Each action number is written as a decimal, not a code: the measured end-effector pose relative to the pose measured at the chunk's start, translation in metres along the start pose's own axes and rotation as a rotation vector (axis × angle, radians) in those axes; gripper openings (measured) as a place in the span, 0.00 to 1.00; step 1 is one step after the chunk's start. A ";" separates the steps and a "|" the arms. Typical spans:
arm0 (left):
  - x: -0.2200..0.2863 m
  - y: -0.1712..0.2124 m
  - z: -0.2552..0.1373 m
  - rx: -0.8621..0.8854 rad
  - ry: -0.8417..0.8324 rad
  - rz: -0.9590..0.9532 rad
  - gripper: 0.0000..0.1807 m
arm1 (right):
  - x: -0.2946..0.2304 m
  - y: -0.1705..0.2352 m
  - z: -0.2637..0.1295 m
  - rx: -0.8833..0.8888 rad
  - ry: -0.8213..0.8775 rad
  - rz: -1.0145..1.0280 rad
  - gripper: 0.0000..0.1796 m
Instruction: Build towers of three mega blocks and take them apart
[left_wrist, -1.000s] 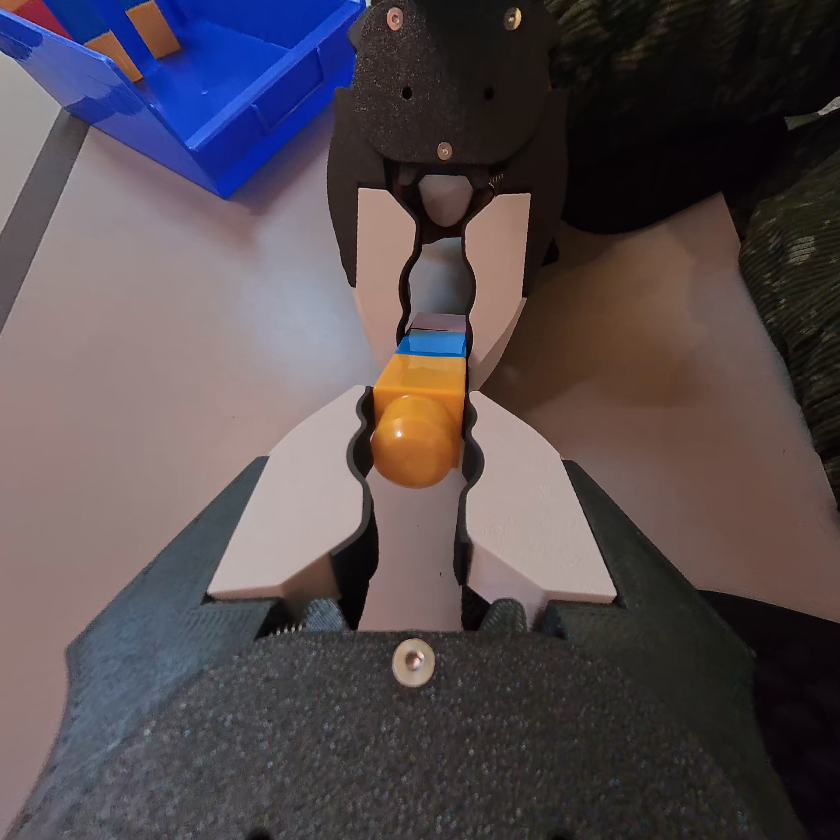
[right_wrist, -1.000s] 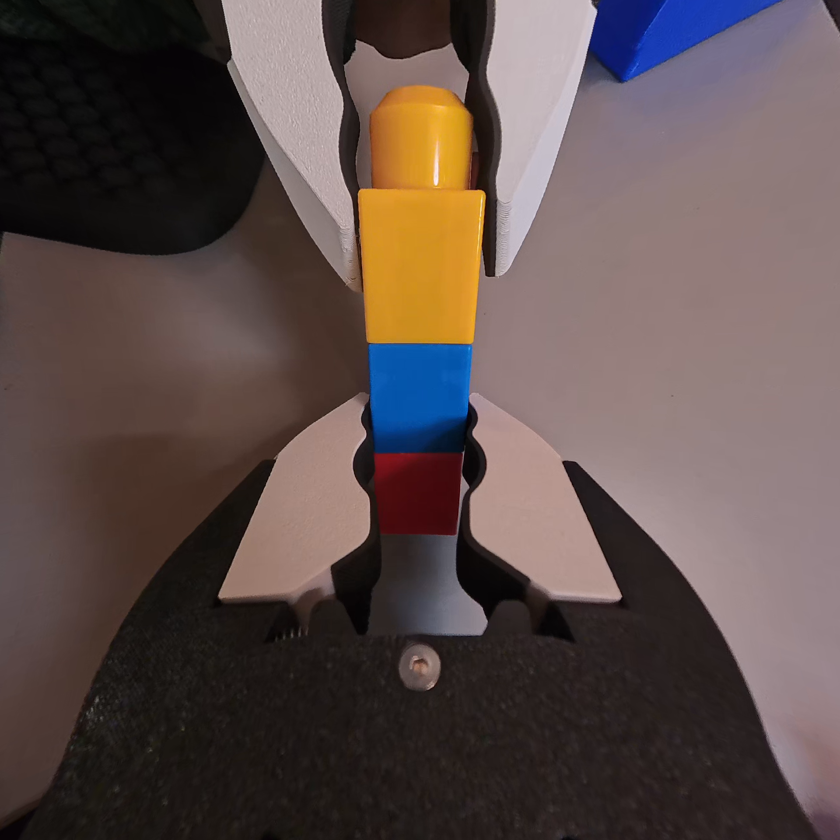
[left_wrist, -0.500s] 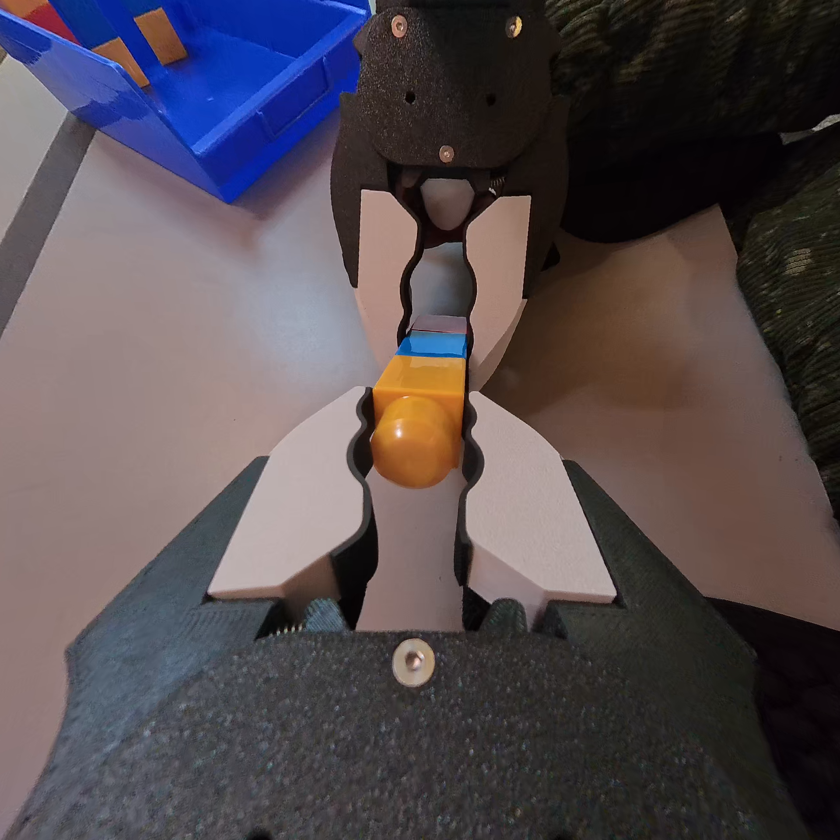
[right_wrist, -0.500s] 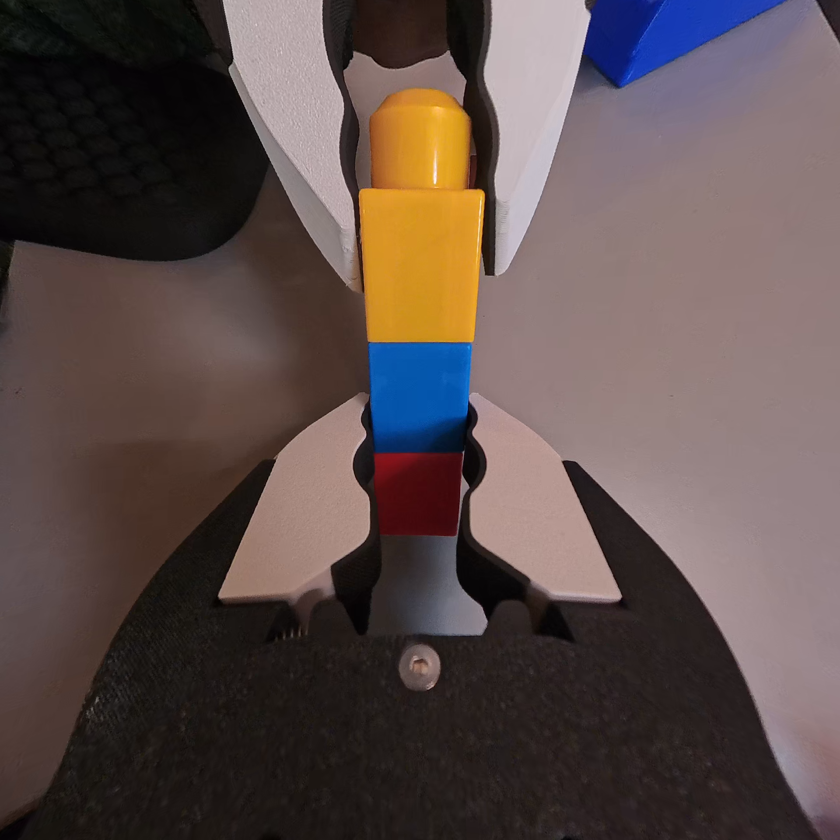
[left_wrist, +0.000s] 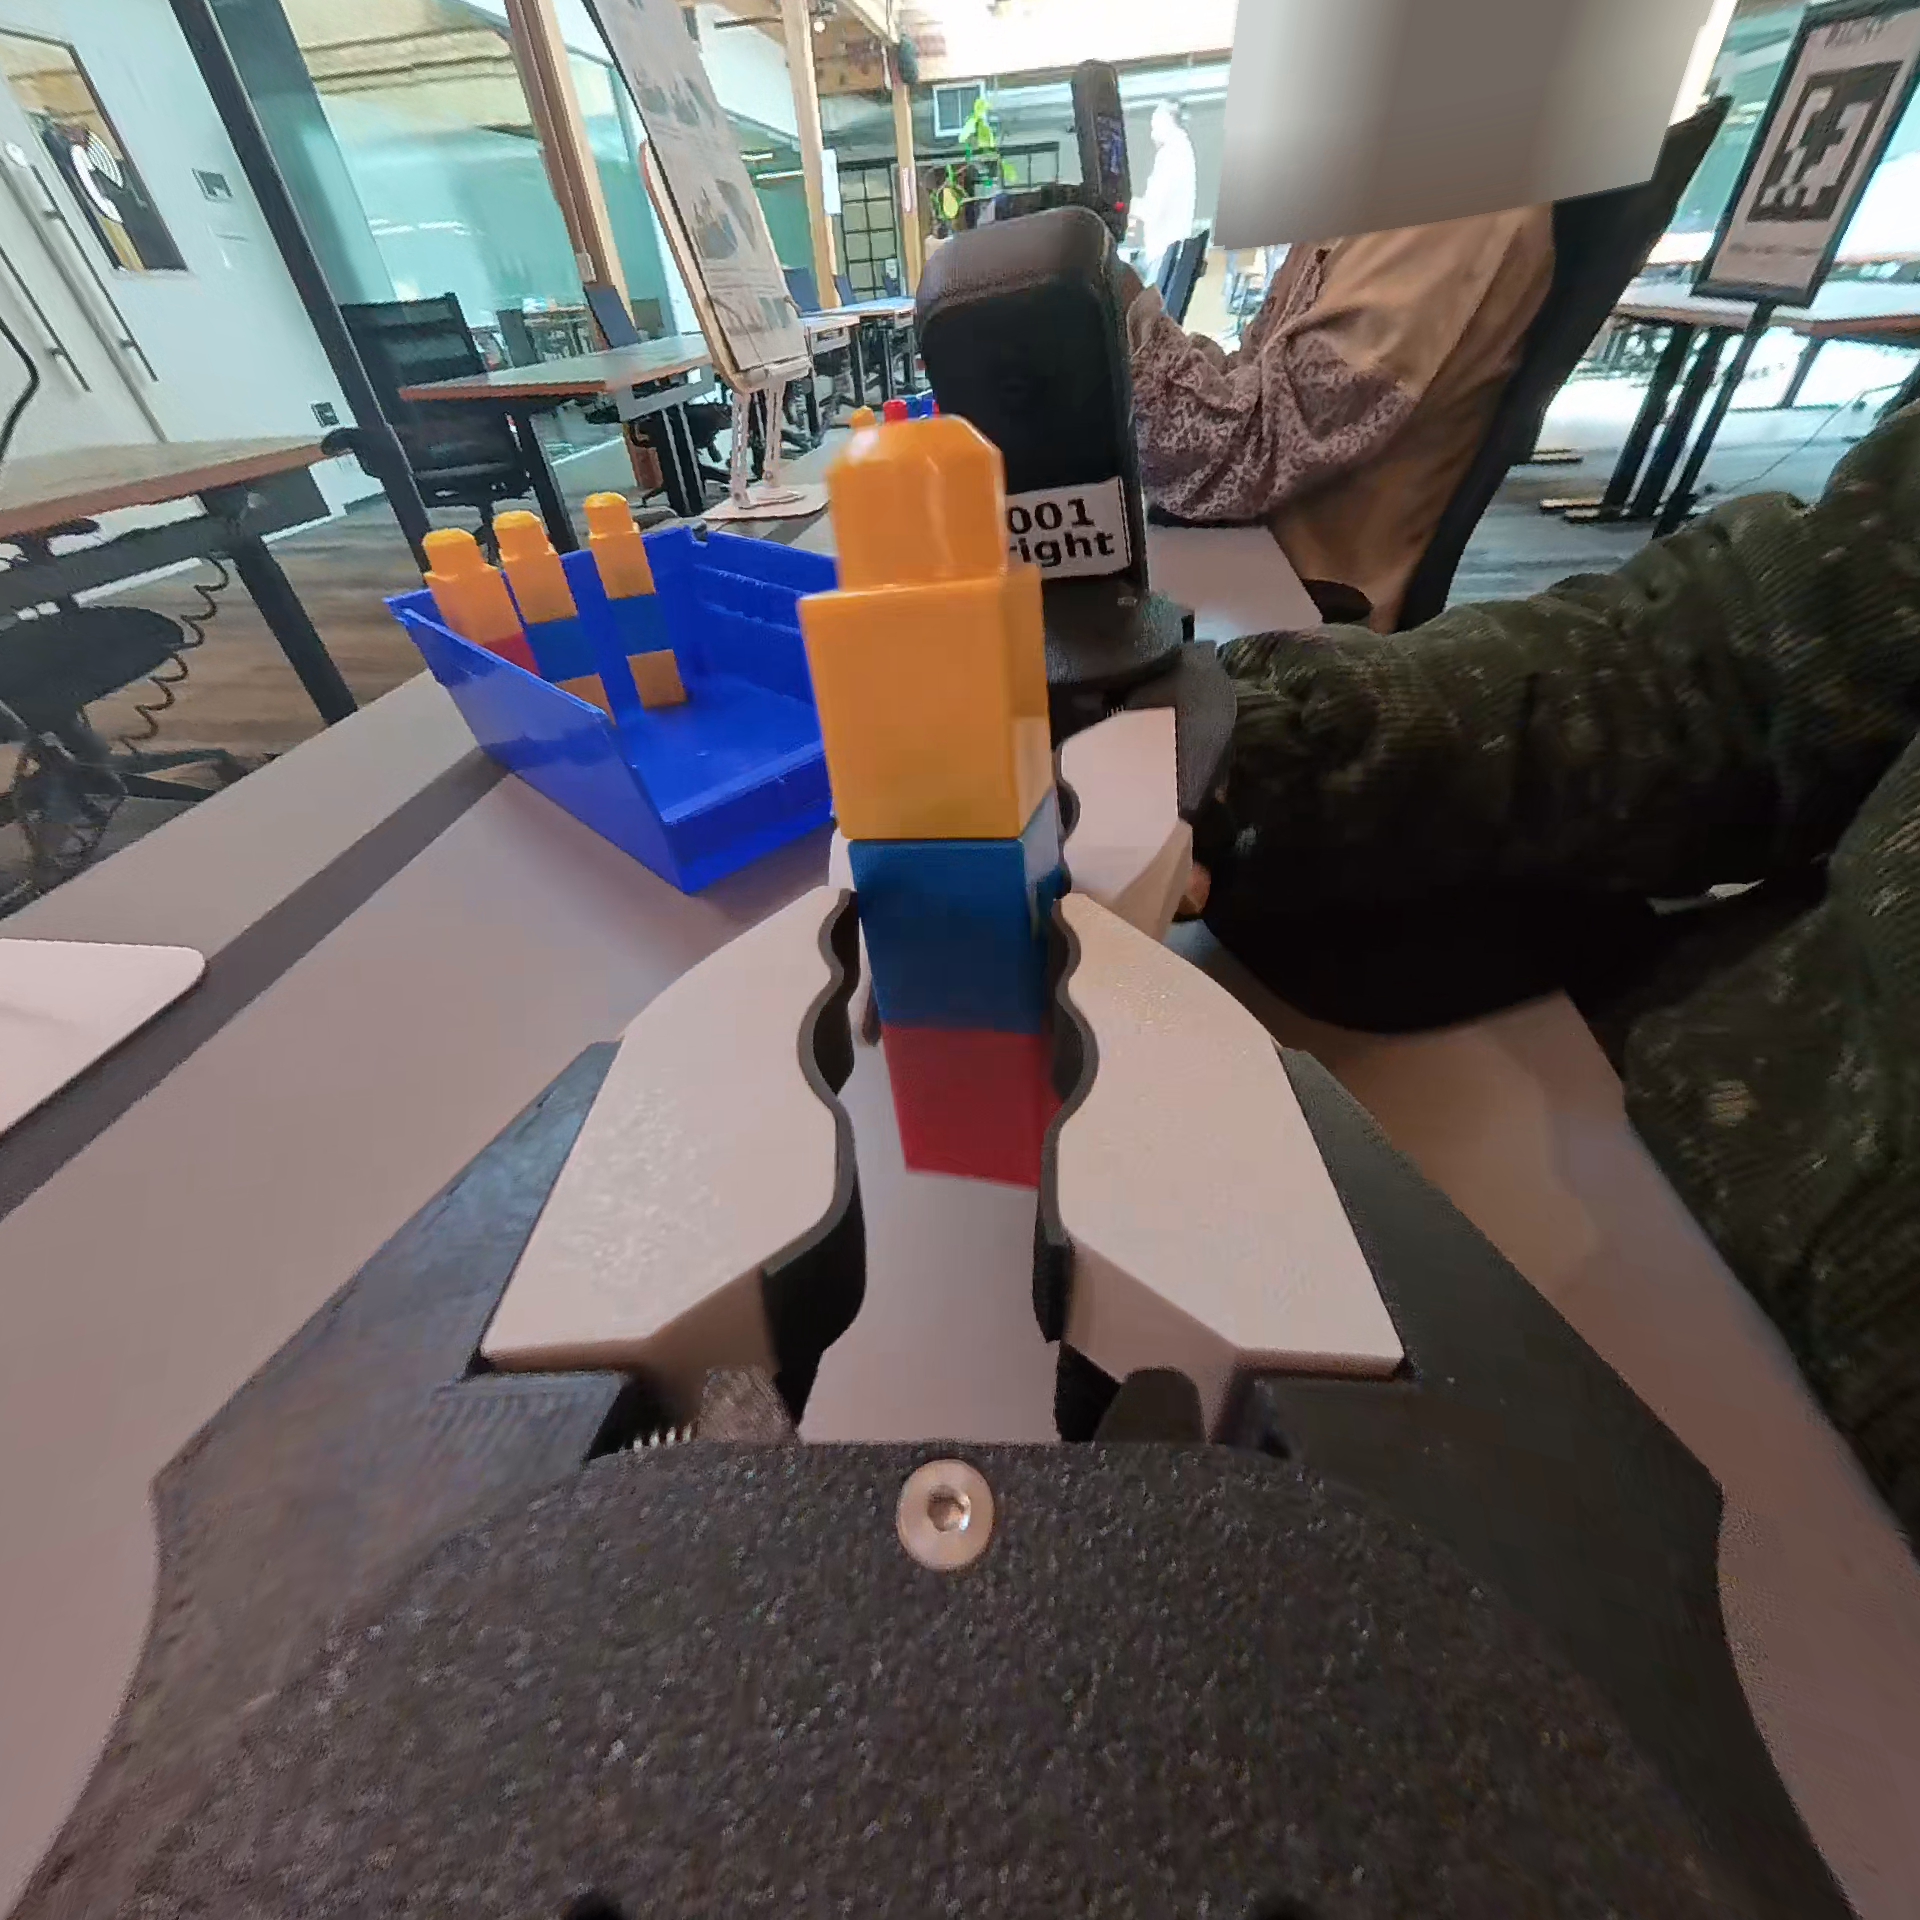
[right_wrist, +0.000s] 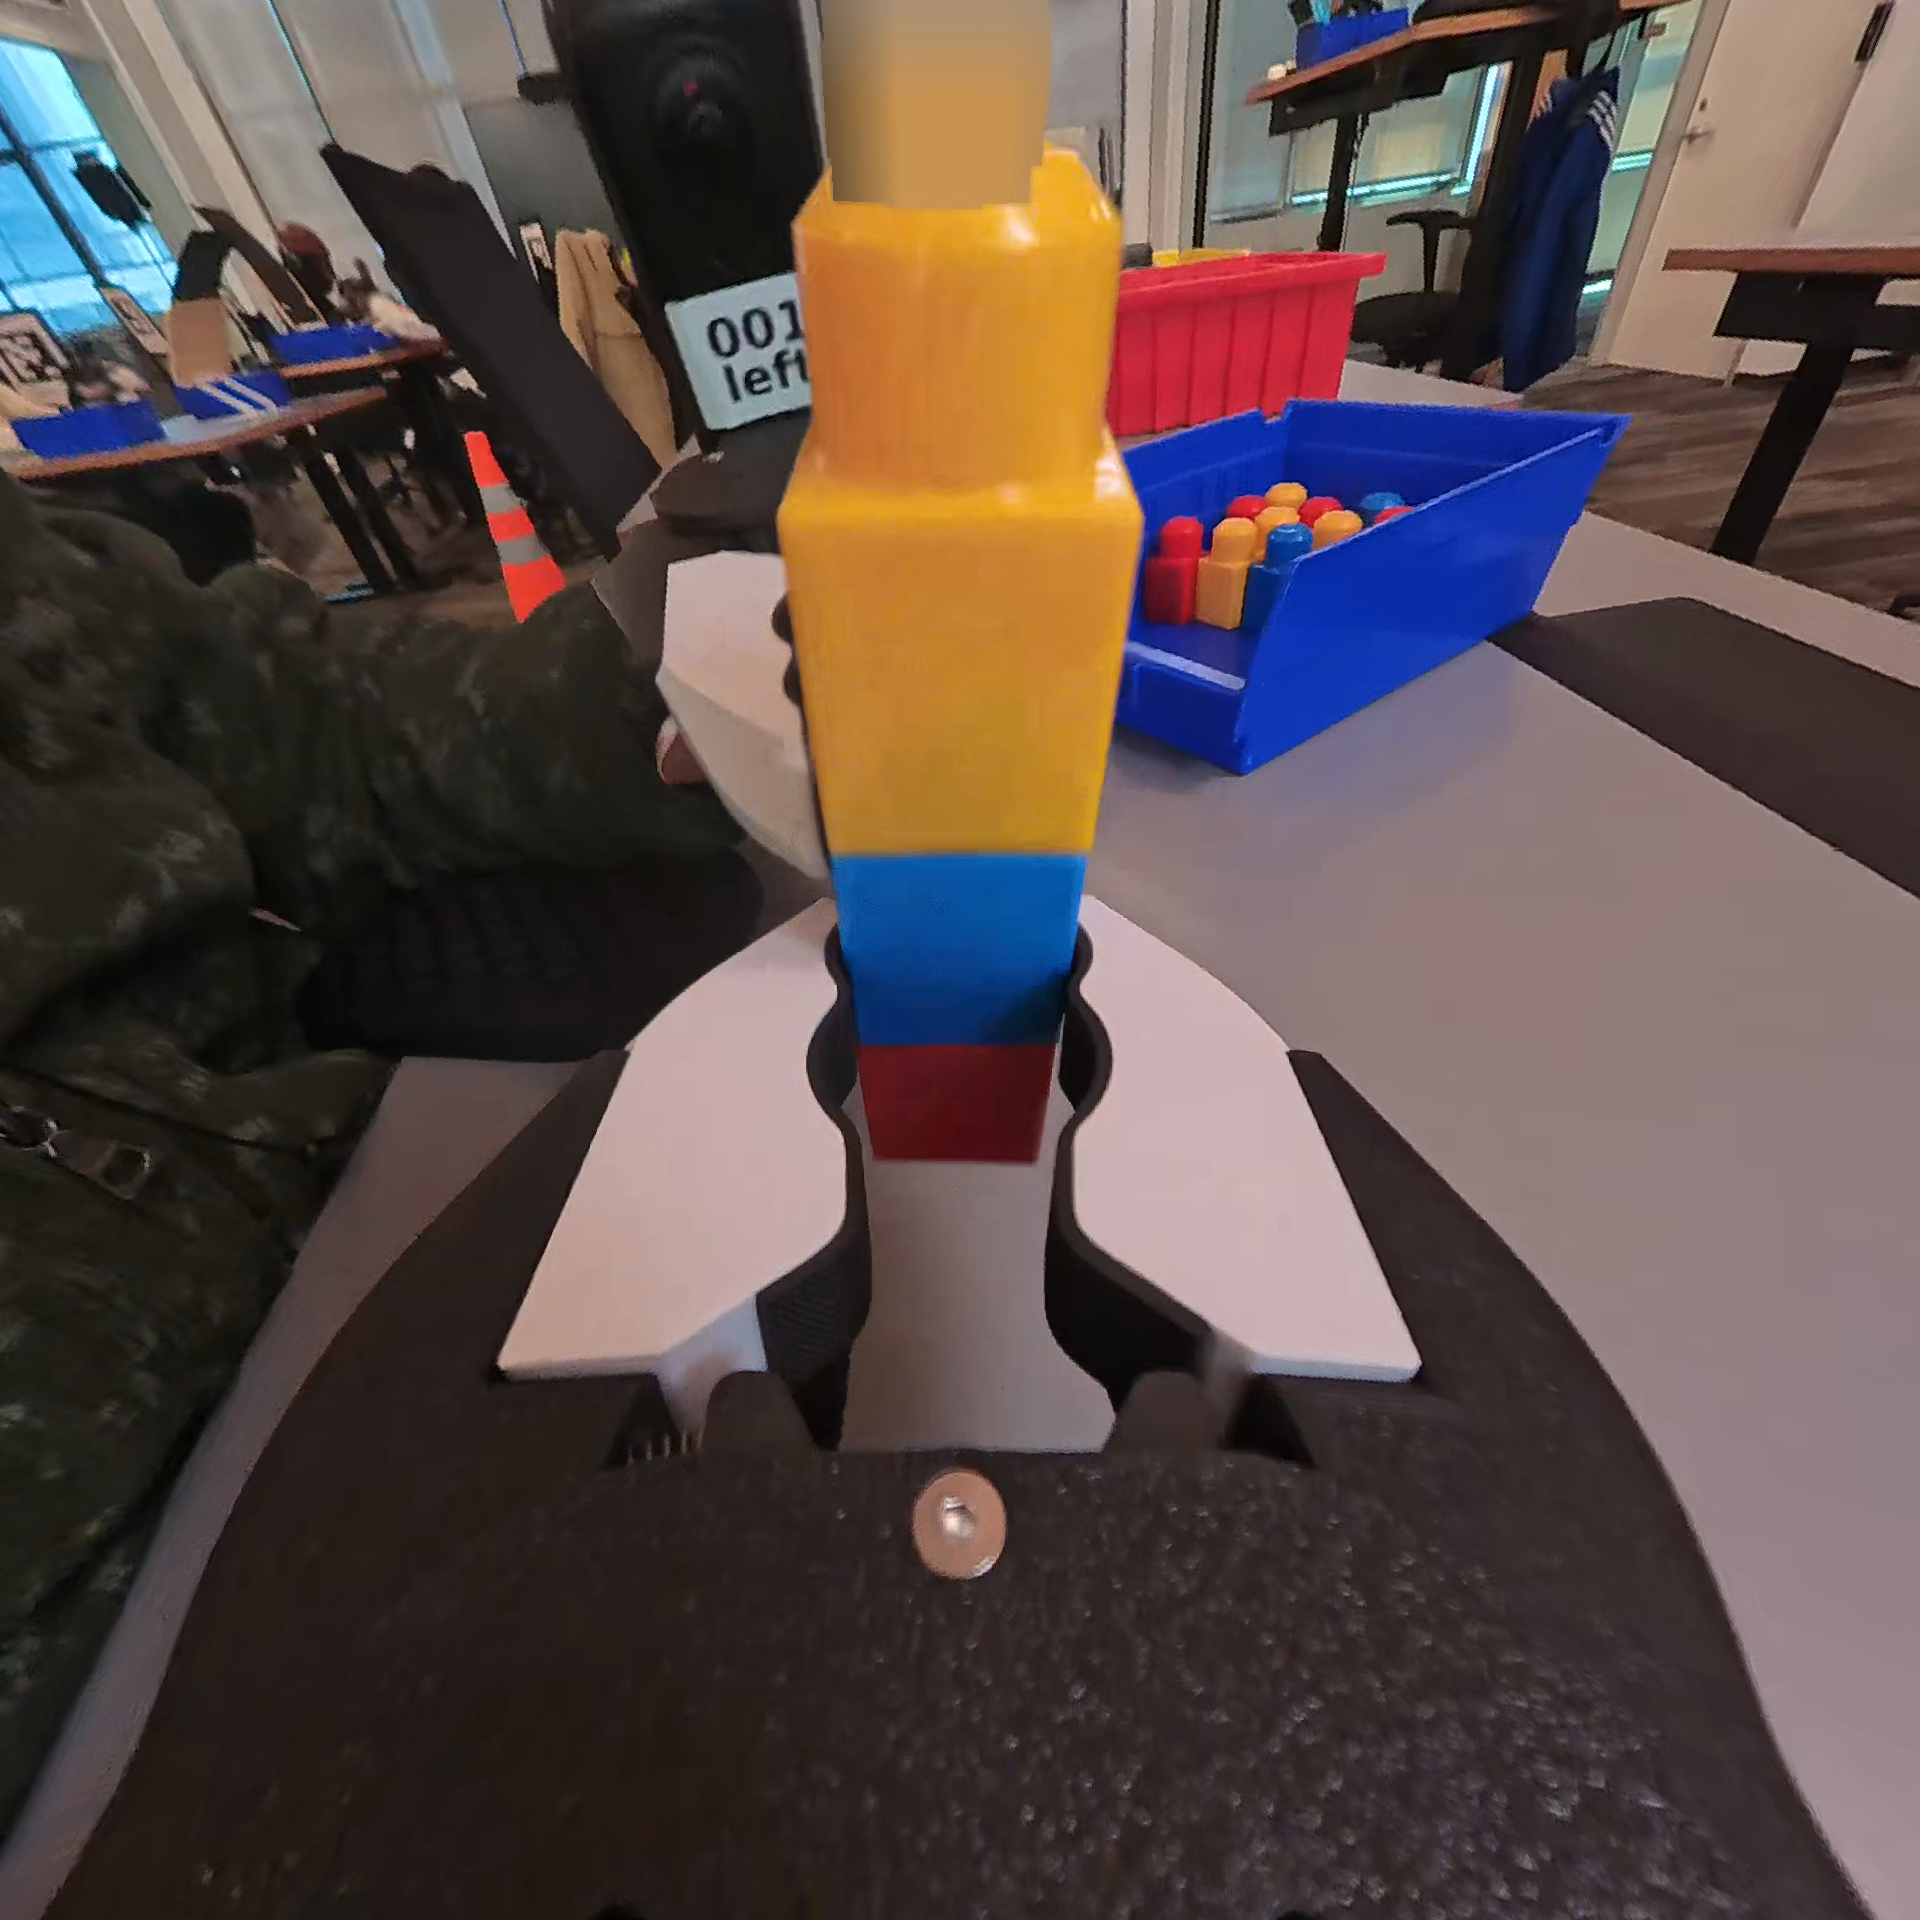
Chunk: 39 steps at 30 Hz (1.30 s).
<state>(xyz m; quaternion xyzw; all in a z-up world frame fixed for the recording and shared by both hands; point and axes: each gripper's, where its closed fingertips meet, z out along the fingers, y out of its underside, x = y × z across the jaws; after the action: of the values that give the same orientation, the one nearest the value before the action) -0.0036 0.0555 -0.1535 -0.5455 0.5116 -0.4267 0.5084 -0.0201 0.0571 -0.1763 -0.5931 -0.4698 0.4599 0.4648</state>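
A tower of three mega blocks stands upright between both grippers: a yellow block (left_wrist: 920, 717) on top, a blue block (left_wrist: 956, 935) in the middle and a red block (left_wrist: 966, 1101) at the bottom. My left gripper (left_wrist: 945, 966) is shut on the blue and red blocks. My right gripper (right_wrist: 956, 997) is shut on the same two blocks (right_wrist: 956, 956) from the opposite side. One white finger (left_wrist: 1127, 810) of the right gripper shows behind the tower. One finger (right_wrist: 727, 707) of the left gripper shows beside the yellow block (right_wrist: 956, 665). I cannot tell whether the tower rests on the table.
A blue bin (left_wrist: 675, 769) at the left holds three built towers (left_wrist: 540, 613). Another blue bin (right_wrist: 1382, 665) at the right holds several loose blocks, with a red bin (right_wrist: 1226, 332) behind it. A person's dark green sleeves (left_wrist: 1558, 790) lie on the grey table (left_wrist: 312, 935). Another person (left_wrist: 1351, 395) sits beyond. Left and right tips are no more than a few centimetres apart.
Both views have swung from looking down at the table to looking level, and the tower now stands upright. My left gripper now holds the blue and red blocks instead of the yellow one.
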 end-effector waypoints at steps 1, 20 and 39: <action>0.001 0.001 0.001 -0.002 0.010 -0.023 0.19 | -0.002 0.003 0.003 -0.014 -0.003 -0.008 0.20; -0.029 0.069 -0.017 -0.457 -0.117 0.087 0.21 | 0.015 -0.004 -0.010 -0.090 0.121 -0.057 0.31; -0.097 0.006 -0.061 0.039 -0.417 -0.143 0.00 | 0.126 -0.096 -0.172 -0.088 0.773 -0.104 0.16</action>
<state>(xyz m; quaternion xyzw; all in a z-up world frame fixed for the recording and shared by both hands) -0.0751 0.1445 -0.1474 -0.6470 0.3472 -0.3494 0.5820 0.1536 0.1725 -0.0705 -0.7175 -0.3087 0.1576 0.6042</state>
